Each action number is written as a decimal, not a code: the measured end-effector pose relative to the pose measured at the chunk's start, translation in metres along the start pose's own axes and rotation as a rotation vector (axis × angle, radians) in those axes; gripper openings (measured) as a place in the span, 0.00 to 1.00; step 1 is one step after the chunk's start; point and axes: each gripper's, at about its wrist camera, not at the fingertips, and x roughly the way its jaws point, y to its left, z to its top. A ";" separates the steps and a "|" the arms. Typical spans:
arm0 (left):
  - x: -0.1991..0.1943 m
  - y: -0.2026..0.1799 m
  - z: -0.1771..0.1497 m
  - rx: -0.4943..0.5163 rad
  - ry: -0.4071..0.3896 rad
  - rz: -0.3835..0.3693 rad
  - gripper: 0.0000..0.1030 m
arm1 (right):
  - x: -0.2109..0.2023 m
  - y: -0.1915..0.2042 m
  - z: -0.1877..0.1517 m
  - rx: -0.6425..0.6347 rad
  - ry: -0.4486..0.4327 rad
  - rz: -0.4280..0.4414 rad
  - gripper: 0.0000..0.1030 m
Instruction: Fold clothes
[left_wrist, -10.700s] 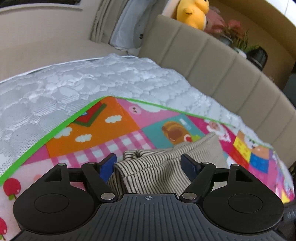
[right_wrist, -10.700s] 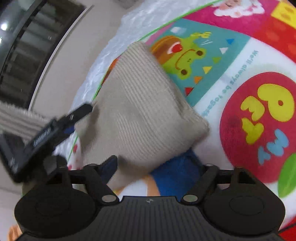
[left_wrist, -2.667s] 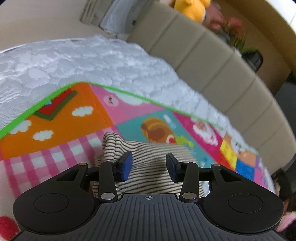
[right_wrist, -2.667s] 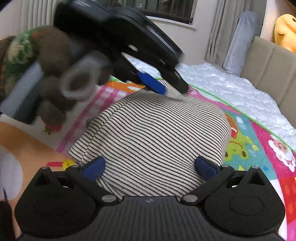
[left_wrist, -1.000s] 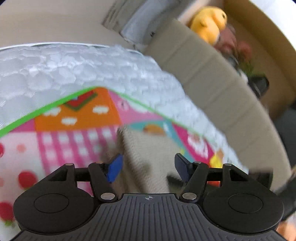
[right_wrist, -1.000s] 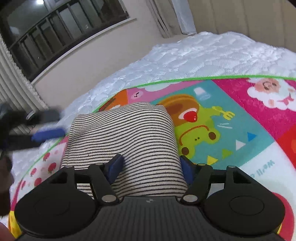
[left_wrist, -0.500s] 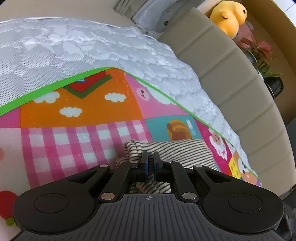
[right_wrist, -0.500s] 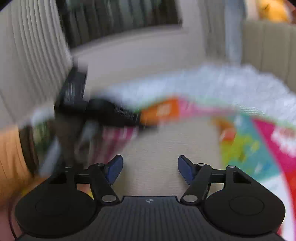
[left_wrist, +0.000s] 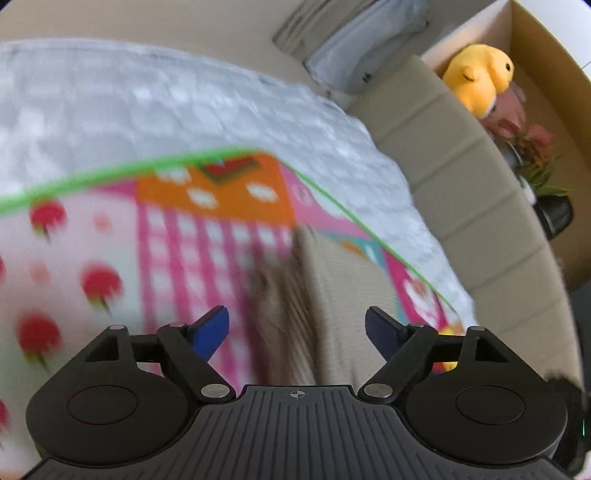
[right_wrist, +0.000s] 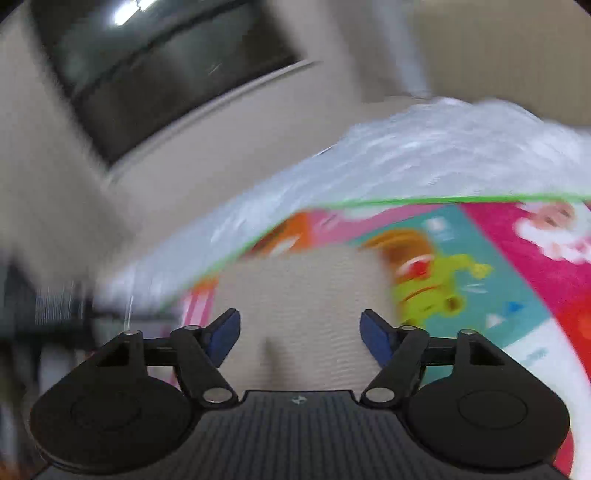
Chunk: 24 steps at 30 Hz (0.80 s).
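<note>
— What does your left wrist camera give you?

— Your left gripper (left_wrist: 295, 325) has its jaws wide apart, holding nothing. Between them and just beyond lies the folded garment (left_wrist: 332, 295), beige and blurred, resting on the colourful play mat (left_wrist: 207, 236). The mat's green edge runs behind the garment, and past that edge is the white quilted bed cover (left_wrist: 184, 110). Further behind the garment stands the padded beige headboard (left_wrist: 461, 192), with a yellow plush toy (left_wrist: 476, 81) and a potted plant (left_wrist: 543, 184) beyond it.

— And your right wrist camera?

— Your right gripper (right_wrist: 300, 332) also has its jaws spread, gripping nothing. The garment (right_wrist: 306, 295) sits between them and slightly ahead, a pale block on the mat (right_wrist: 498, 266); motion blur hides its texture. To the right of the garment is the mat's green frog picture. Behind the garment the bed cover (right_wrist: 424, 155) rises, and above that a dark window (right_wrist: 166, 62).
</note>
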 end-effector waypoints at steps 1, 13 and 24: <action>0.005 -0.006 -0.004 0.016 0.018 0.007 0.85 | 0.000 -0.013 0.001 0.041 0.002 -0.002 0.80; 0.054 -0.028 -0.033 0.199 0.154 0.097 0.89 | 0.042 -0.027 -0.023 0.034 0.157 -0.046 0.84; 0.067 -0.006 -0.006 0.127 0.186 -0.060 0.71 | 0.078 0.004 0.003 0.012 0.176 0.068 0.69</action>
